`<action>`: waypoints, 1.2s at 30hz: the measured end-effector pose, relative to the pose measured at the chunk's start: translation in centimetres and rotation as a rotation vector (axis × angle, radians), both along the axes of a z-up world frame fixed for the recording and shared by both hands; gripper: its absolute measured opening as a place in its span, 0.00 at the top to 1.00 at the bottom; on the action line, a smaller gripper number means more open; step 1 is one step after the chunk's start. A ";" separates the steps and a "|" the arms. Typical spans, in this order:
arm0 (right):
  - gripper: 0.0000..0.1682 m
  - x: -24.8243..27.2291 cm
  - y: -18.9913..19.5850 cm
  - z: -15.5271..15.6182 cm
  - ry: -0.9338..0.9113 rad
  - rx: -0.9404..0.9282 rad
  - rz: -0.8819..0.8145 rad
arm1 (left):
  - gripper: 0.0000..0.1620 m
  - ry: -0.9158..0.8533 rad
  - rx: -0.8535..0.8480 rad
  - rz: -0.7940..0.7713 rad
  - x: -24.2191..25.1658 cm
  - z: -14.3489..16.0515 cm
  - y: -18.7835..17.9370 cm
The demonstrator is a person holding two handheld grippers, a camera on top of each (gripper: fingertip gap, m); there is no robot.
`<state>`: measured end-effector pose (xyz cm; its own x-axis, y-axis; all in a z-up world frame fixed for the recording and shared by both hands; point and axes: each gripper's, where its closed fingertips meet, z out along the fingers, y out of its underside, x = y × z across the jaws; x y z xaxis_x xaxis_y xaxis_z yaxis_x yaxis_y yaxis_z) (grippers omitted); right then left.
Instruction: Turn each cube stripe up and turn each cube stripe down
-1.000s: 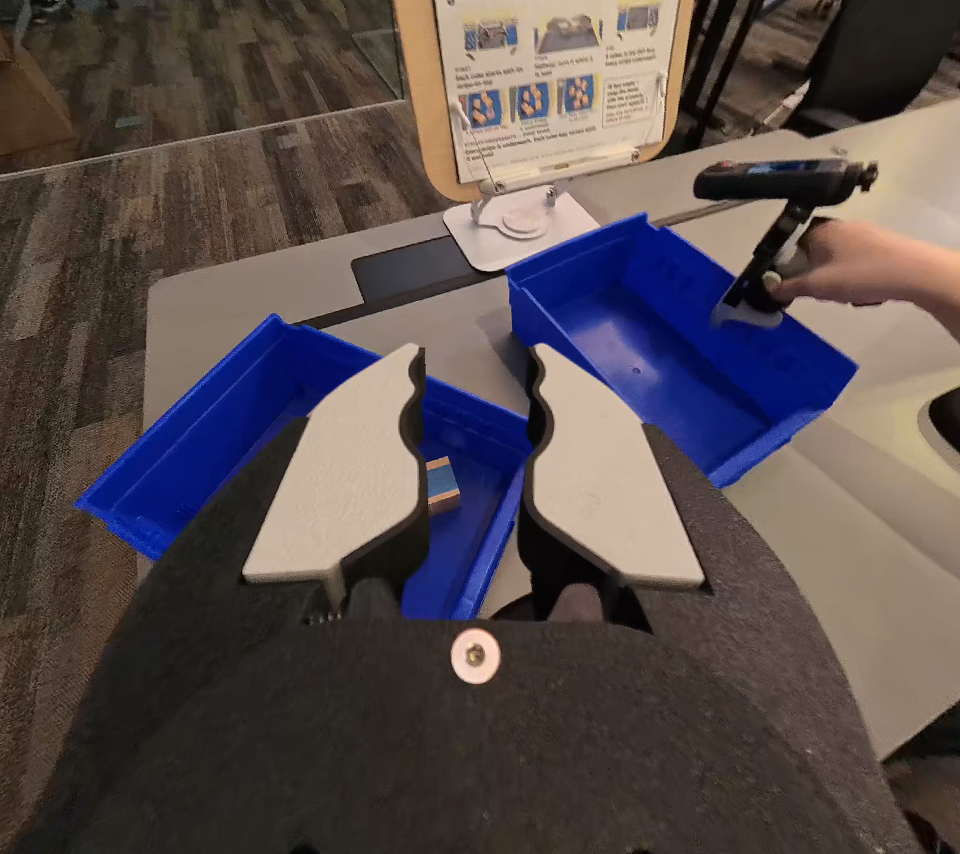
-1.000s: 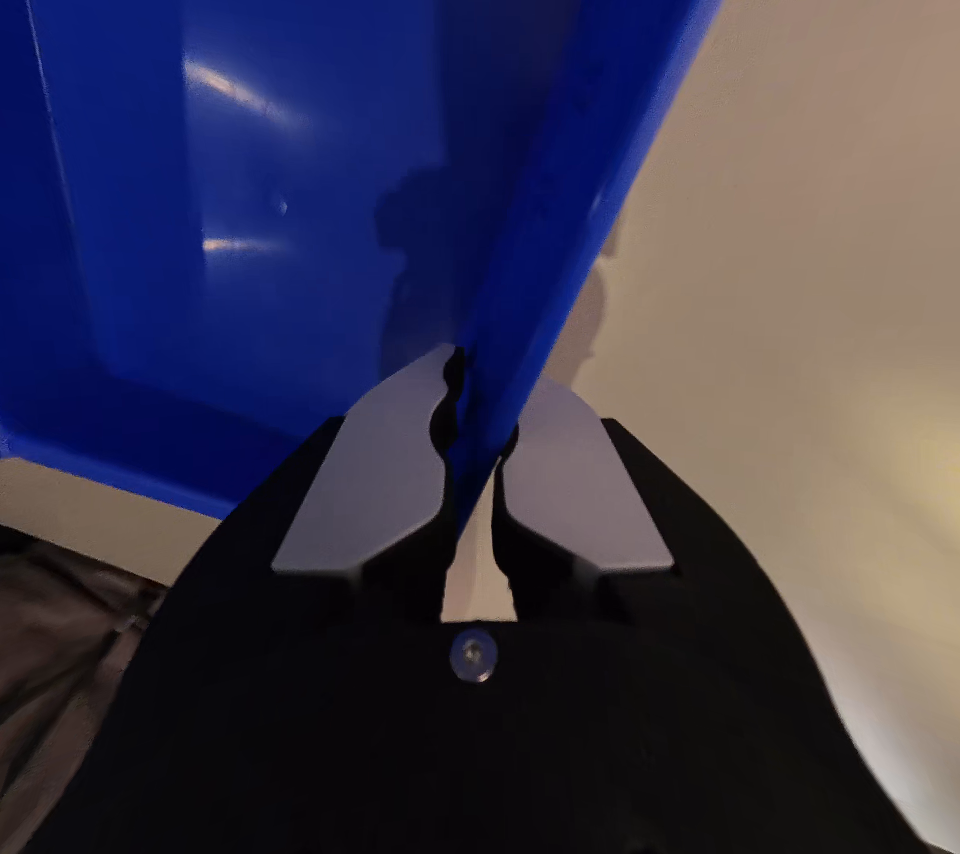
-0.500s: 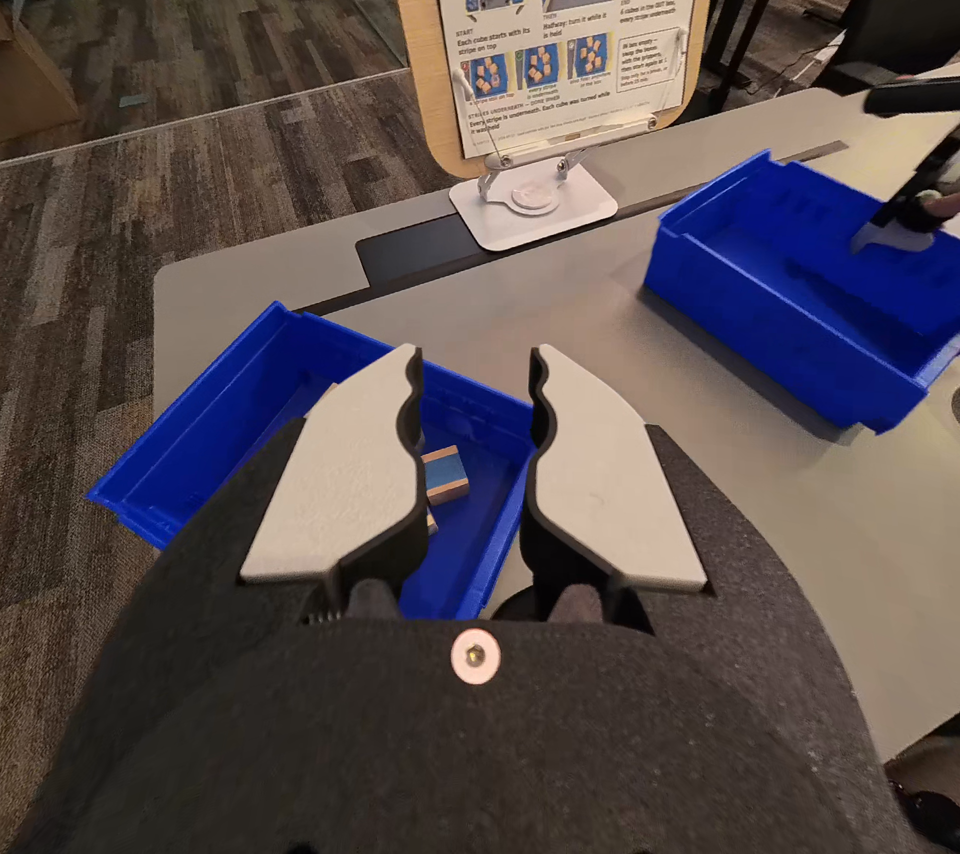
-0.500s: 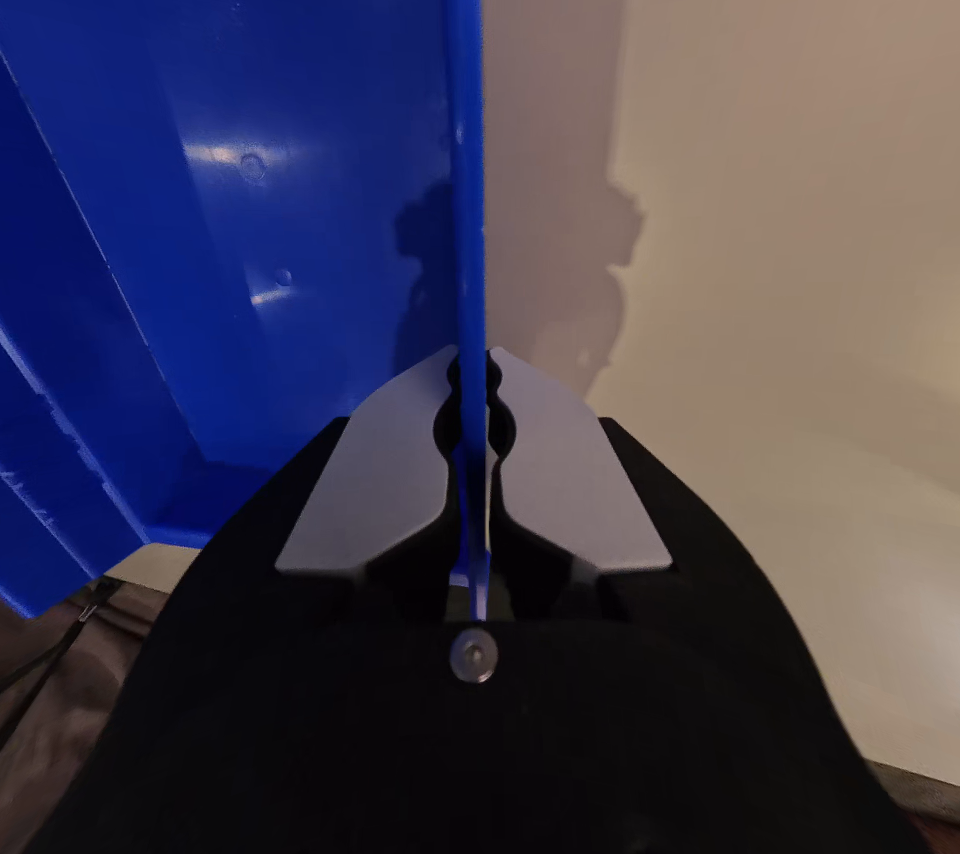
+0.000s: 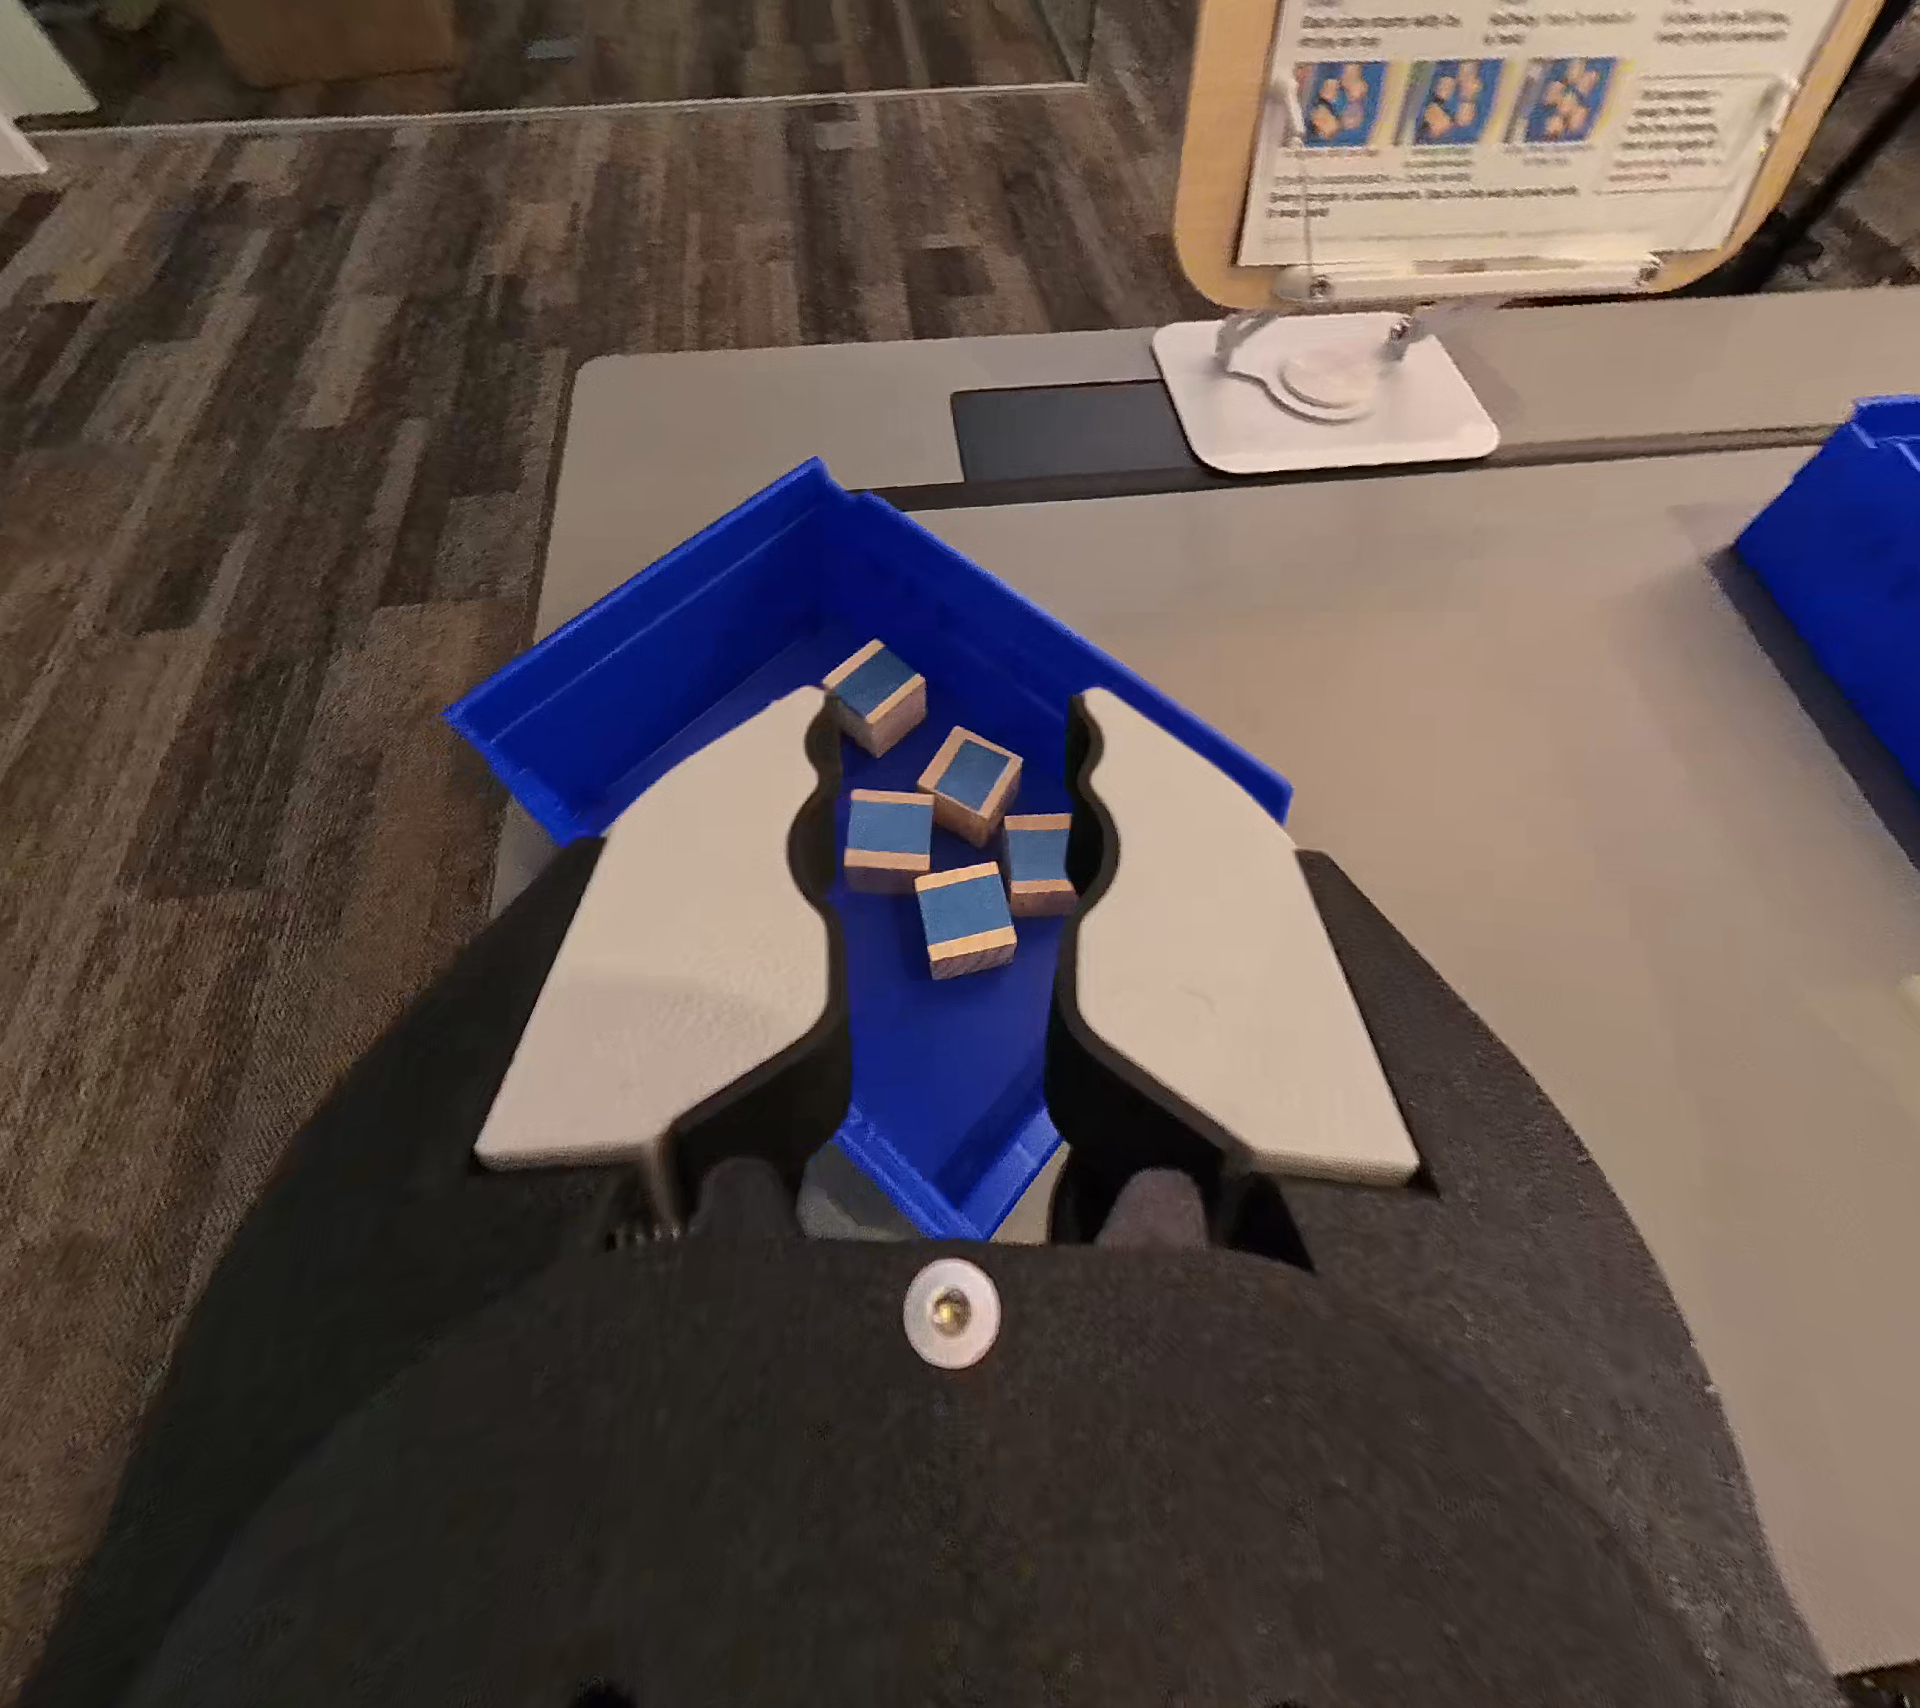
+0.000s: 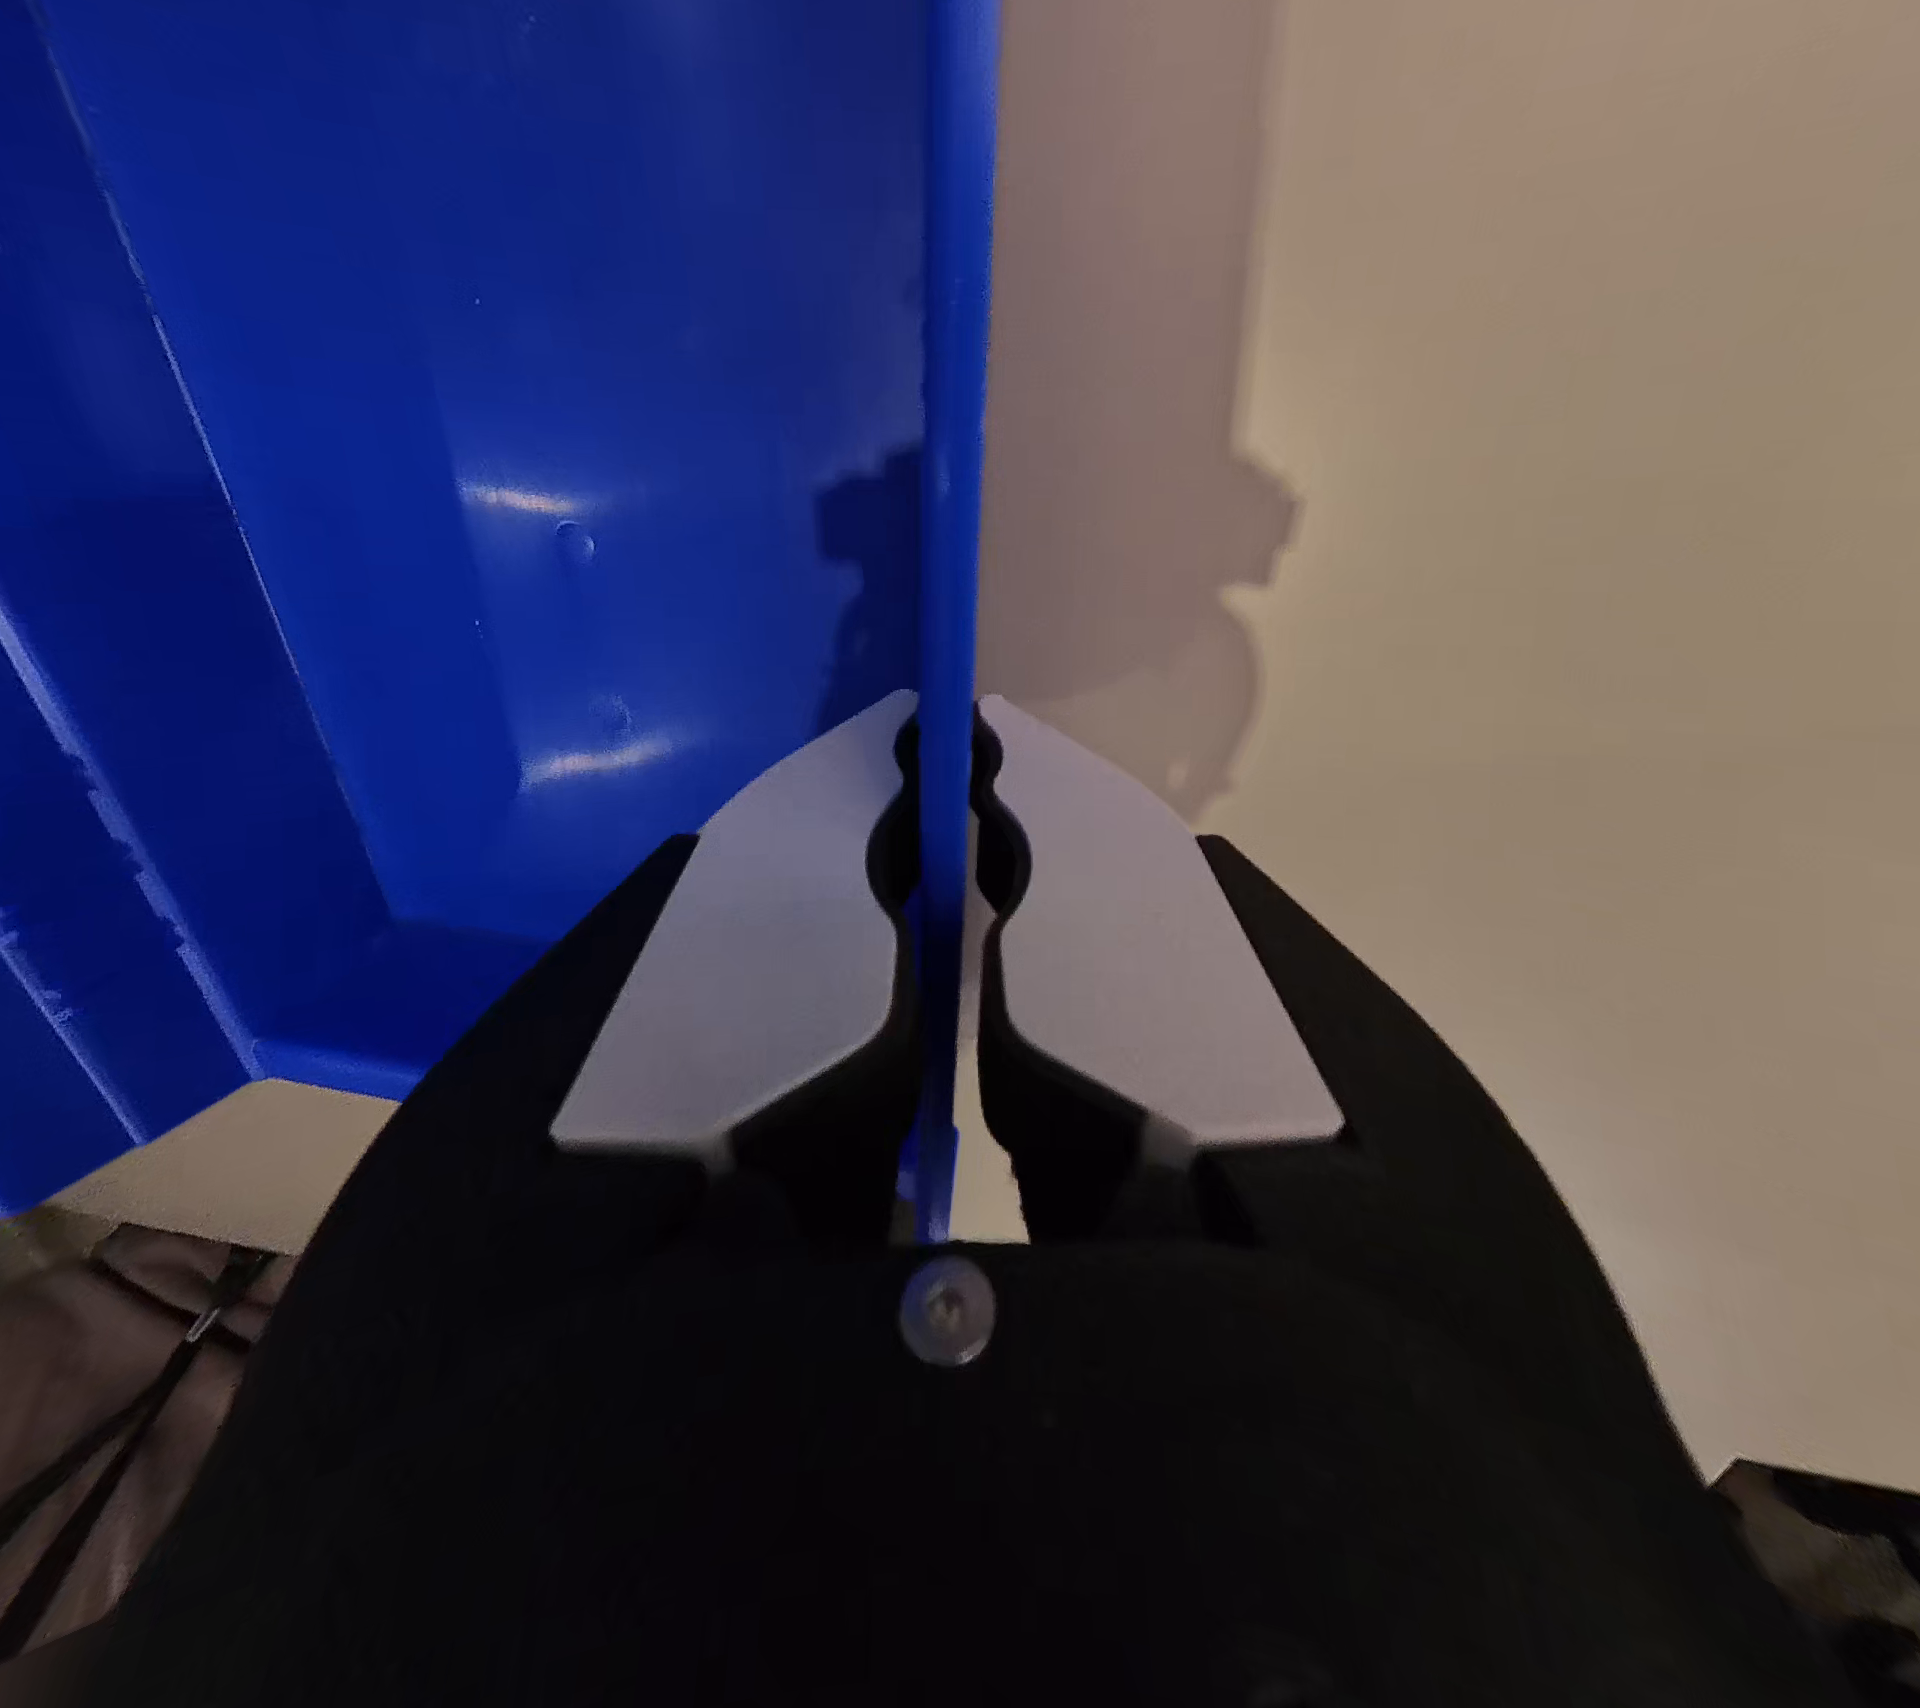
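Several small wooden cubes (image 5: 964,918) with a blue stripe on top lie in a blue bin (image 5: 665,682) at the table's left end. My left gripper (image 5: 948,708) is open and empty, held above this bin with the cubes showing between its fingers. My right gripper (image 6: 948,708) is shut on the thin side wall (image 6: 961,308) of a second blue bin (image 6: 468,308), whose inside shows no cubes. That second bin's corner also shows at the right edge of the left wrist view (image 5: 1849,557).
The grey table (image 5: 1455,775) lies between the two bins. A sign board with an instruction sheet (image 5: 1538,27) stands on a white base (image 5: 1320,401) at the table's back edge. The wood-pattern floor (image 5: 260,515) lies beyond the left edge.
My left gripper has risen and swung left over the left bin, so several cubes now show. My right gripper has dragged the second bin to the right, away from the left bin.
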<state>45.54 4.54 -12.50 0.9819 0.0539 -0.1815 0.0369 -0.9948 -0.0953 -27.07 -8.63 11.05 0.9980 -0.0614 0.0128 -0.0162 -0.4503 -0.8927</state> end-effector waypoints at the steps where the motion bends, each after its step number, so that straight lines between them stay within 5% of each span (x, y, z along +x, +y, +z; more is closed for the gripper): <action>1: 0.96 0.2 0.0 0.0 0.009 0.010 -0.002 | 0.75 -0.006 -0.002 0.015 -0.5 -0.1 -0.2; 4: 0.95 0.5 0.1 0.0 0.035 0.050 0.013 | 0.74 -0.011 -0.021 0.064 -1.9 -0.6 -0.6; 9: 0.73 2.5 1.8 2.7 -0.065 0.269 0.002 | 0.71 -0.031 -0.106 0.184 -5.0 -2.5 -1.4; 14: 0.66 5.3 4.3 11.4 -0.173 0.727 -0.129 | 0.71 -0.028 -0.241 0.226 -6.7 -5.2 -2.3; 19: 0.66 2.9 3.5 21.1 -0.084 1.119 -0.223 | 0.68 -0.080 -0.436 0.227 -7.6 -9.4 -1.2; 22: 0.68 0.4 3.0 24.1 -0.099 1.250 -0.173 | 0.64 -0.108 -0.560 0.200 -8.0 -12.4 -0.4; 30: 0.71 -1.8 4.7 21.9 -0.261 1.250 -0.028 | 0.60 -0.243 -0.737 0.269 -10.4 -17.9 0.5; 36: 0.71 -3.0 5.0 21.1 -0.240 1.225 0.028 | 0.74 -0.195 -0.812 0.208 -9.8 -19.8 1.2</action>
